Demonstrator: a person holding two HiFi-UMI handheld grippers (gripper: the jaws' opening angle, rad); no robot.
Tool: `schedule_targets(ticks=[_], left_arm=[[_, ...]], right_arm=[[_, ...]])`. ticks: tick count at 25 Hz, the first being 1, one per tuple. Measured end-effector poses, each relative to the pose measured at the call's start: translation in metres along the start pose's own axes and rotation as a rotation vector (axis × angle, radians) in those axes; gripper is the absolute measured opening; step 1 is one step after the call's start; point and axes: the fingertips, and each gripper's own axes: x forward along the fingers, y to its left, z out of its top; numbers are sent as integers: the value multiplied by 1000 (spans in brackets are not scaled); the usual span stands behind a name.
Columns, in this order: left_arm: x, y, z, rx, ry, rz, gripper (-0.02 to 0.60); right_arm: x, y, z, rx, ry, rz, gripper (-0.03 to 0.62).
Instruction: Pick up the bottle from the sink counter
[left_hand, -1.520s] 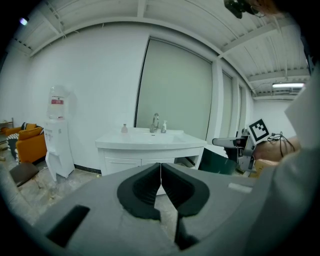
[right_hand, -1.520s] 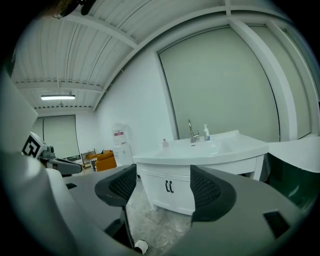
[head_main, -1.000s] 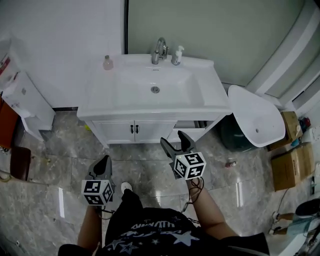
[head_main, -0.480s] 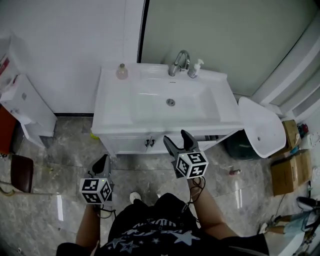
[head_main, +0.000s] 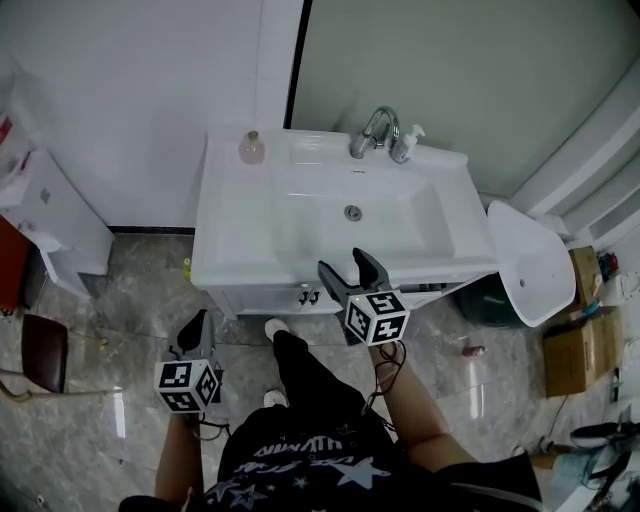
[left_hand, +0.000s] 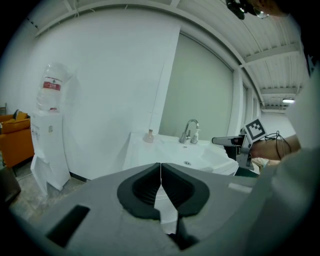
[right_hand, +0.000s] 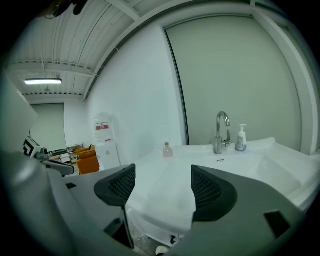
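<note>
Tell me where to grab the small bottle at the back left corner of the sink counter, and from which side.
Take the bottle by its rounded body, just below the narrow neck, probably with one jaw on each side. Come from the front: it stands upright close to the back wall, with bare counter before it. The right gripper is open.

One bottle (head_main: 252, 148), one faucet (head_main: 371, 131), one dispenser (head_main: 404, 146) (pump-top)
</note>
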Motion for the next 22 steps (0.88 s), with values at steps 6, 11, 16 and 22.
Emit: schedule_targets(ticks=[6, 11, 16, 22], left_arm=[[32, 45, 25, -1, -20, 95, 20], [70, 82, 50, -8, -20, 172, 20], [115, 103, 73, -27, -16, 213, 20], [157, 119, 93, -43, -11, 262, 20]], right_arm=[[97, 5, 33, -29, -19, 93, 334], [181, 9, 58, -57, -5, 174, 334], [251, 5, 75, -95, 29, 237, 334], [325, -6, 87, -136, 64, 299, 325]])
